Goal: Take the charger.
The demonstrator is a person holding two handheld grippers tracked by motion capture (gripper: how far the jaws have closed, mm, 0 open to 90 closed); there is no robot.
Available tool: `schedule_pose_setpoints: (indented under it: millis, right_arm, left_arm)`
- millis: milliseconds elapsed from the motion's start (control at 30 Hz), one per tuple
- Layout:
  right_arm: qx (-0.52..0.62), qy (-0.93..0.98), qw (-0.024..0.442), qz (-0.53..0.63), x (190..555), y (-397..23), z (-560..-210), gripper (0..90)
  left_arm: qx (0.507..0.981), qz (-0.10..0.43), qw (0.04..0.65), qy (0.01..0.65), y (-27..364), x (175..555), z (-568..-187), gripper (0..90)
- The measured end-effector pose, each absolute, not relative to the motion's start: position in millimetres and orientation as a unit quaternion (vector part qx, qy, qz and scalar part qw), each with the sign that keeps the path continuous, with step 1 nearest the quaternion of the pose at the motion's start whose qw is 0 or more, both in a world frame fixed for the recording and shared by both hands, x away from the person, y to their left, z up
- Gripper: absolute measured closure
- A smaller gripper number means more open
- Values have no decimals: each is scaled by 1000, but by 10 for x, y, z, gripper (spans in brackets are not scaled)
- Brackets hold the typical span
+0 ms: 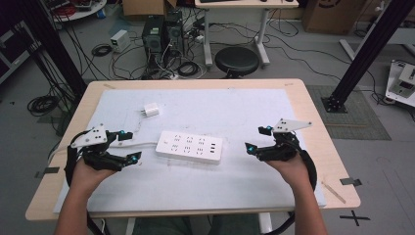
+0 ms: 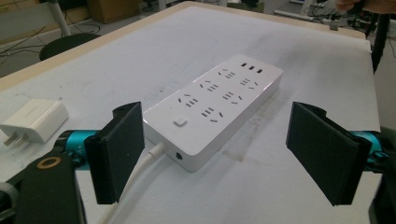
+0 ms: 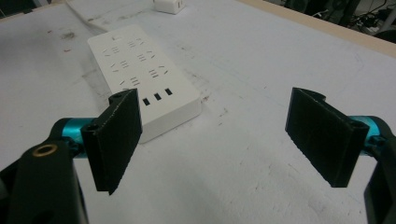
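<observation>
Left gripper (image 1: 130, 145): mine, jaws spread wide with nothing between them, hovering at the left of the white mat (image 1: 254, 105), aimed at the cord end of the power strip.
Cord (image 1: 139, 144): white, runs out of the strip's left end straight under my left jaws. I judge it the first snag risk; close here and I pinch cable, not housing.
Charger (image 1: 151, 110): small white plug block, lying on the mat behind the cord, well apart from the strip, prongs toward the left. In the left gripper view it sits off to the side at (image 2: 33, 120), easy to knock if I swing out that way.
Power strip (image 1: 189, 147): white, flat on the mat, mid-table, between my two grippers and touched by neither. Rows of sockets on top, USB ports at the right end. Smooth casing, so it could skid if I push from one side alone.
Right gripper (image 1: 256, 140): jaws just as wide, holding nothing, just beside the strip's USB end, which the right gripper view shows at (image 3: 149, 79).
Open room: bare mat ahead of and behind the strip, plenty for both hands.
Edges: wooden table (image 1: 313, 115) rim close on my right; near edge runs just under my wrists.
</observation>
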State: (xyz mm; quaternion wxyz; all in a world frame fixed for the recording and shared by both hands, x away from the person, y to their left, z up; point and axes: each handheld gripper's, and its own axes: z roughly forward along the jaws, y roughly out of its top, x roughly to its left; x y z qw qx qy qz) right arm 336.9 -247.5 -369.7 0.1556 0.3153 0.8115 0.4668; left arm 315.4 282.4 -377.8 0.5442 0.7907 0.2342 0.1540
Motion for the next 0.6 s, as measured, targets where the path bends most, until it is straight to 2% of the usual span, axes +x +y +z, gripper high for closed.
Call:
schedule_pose_setpoints:
  millis: [333, 600]
  right_arm:
    - [308, 813, 153, 469, 3341, -2494, -3622, 190]
    - [307, 815, 154, 467, 3337, -2491, -3643, 190]
  left_arm:
    - [791, 174, 534, 242, 2869, 3221, -3638, 195]
    - [804, 189, 515, 229, 2927, 3712, -3382, 197]
